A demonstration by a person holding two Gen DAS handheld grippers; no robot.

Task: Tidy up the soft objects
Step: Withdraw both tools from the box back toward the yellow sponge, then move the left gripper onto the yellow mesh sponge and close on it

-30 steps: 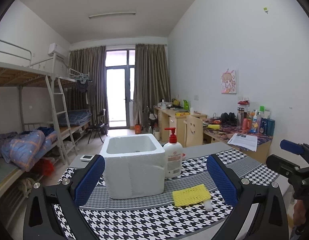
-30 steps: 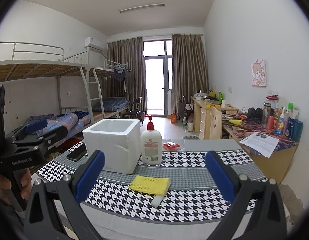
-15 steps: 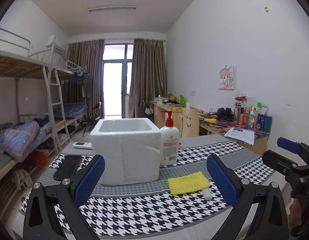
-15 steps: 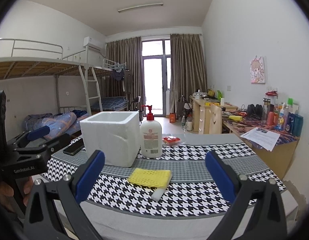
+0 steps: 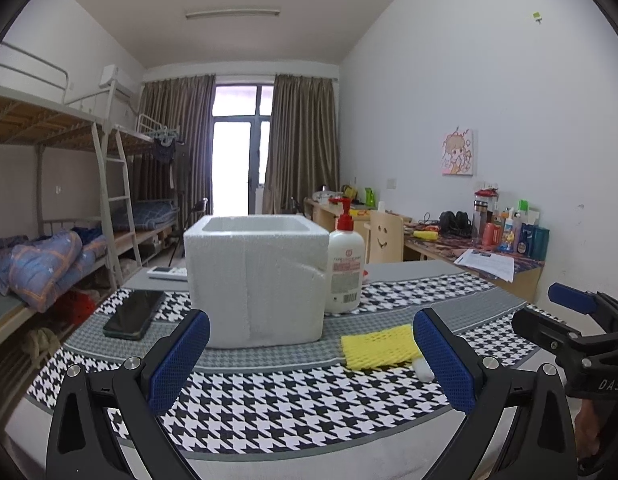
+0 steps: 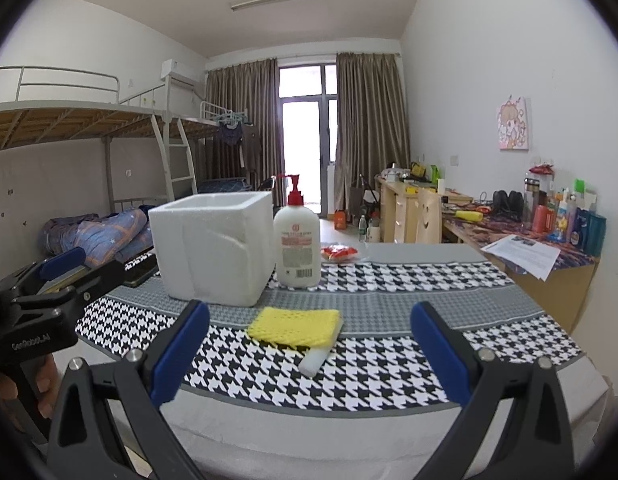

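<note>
A yellow foam net sleeve (image 6: pixel 295 325) lies on the houndstooth tablecloth (image 6: pixel 389 376), over a white foam piece (image 6: pixel 317 359); it also shows in the left wrist view (image 5: pixel 379 349). A white foam box (image 5: pixel 255 266) with an open top stands behind it, seen too in the right wrist view (image 6: pixel 213 248). My left gripper (image 5: pixel 309 354) is open and empty, low before the box. My right gripper (image 6: pixel 309 350) is open and empty, just in front of the yellow sleeve.
A white pump bottle (image 6: pixel 296 246) stands right of the box. A black phone (image 5: pixel 133 314) and a remote (image 5: pixel 167 273) lie to the left. A red-filled packet (image 6: pixel 340 253) lies behind the bottle. Bunk beds stand left, cluttered desks right.
Both grippers have come lower and nearer the table. The box and the yellow sleeve look larger and closer. Both grippers stay open.
</note>
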